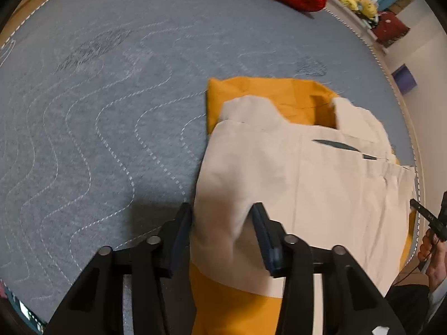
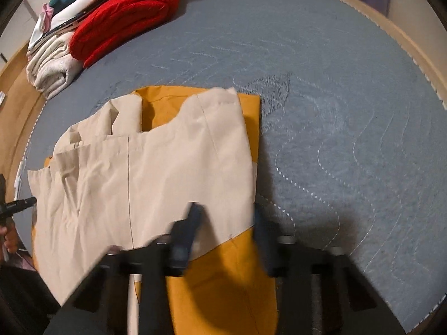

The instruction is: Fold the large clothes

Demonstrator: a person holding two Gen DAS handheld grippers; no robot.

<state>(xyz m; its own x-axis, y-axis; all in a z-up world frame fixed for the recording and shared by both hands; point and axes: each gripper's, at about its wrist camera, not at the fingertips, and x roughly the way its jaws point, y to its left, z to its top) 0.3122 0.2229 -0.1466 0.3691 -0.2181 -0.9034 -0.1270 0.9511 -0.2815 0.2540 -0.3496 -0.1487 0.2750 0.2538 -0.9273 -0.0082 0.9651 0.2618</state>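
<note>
1. Garment [image 1: 293, 167] in cream and mustard cloth lies partly folded on the grey quilted pad [image 1: 97, 111], with its cream side turned over the mustard side and the mustard showing at the far and near ends.

2. Against that garment, my left gripper [image 1: 222, 223] sits at the near left edge, jaws spread wide, with a raised ridge of cream cloth standing between them but not pinched.

3. My right gripper [image 2: 226, 220] sits at the garment's near right corner, jaws likewise apart and blurred, straddling the cream edge with nothing clamped.

4. I judge the cloth light, thin and limp: it creases readily and will sag and drag unless taken at both near corners together.

5. I would bite on the doubled hem at those corners, through both layers, since a single layer could peel away.

6. Beyond the garment's far edge, a red knit [image 2: 125, 16] and other folded clothes are stacked.
</note>
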